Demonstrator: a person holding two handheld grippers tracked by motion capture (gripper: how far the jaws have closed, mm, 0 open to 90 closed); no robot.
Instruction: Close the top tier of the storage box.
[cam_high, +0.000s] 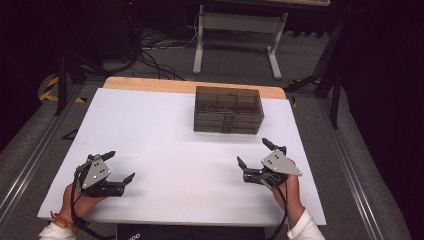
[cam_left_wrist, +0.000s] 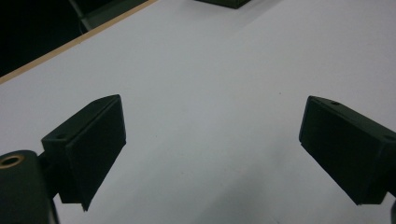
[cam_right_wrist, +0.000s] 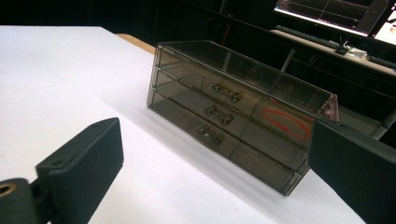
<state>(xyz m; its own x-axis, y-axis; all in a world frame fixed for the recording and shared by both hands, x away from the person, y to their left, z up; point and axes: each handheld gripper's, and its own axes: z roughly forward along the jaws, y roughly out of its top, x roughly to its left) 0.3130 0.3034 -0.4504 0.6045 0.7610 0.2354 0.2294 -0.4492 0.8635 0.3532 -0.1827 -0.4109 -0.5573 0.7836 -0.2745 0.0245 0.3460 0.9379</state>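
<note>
A little see-through box with drawers (cam_high: 228, 110) sits on the white surface (cam_high: 160, 130), near the far edge and a bit to the right of the middle. It is dark and smoky, and it has three drawers, one on top of the other, each with a small metal handle (cam_right_wrist: 227, 92). All three drawers look pushed in. The right gripper (cam_high: 256, 153) is the nearer one to the box; it rests low at the front right of the surface, apart from the box and not touching it. In the right gripper view, the box (cam_right_wrist: 233, 114) stands ahead between the two black jaws, turned a bit sideways. This gripper is wide open and holds nothing. The left gripper (cam_high: 121, 165) is at the front left of the surface, well apart from the box. It is wide open too, with nothing in it, and in the left gripper view there is bare white surface (cam_left_wrist: 210, 84) between the jaws, with a dark corner of the box (cam_left_wrist: 224, 3) cut off at the top. Something red (cam_right_wrist: 285, 123) shows through the front of one drawer, but it is hard to tell what it is. The right end of the box is hidden behind a jaw.
</note>
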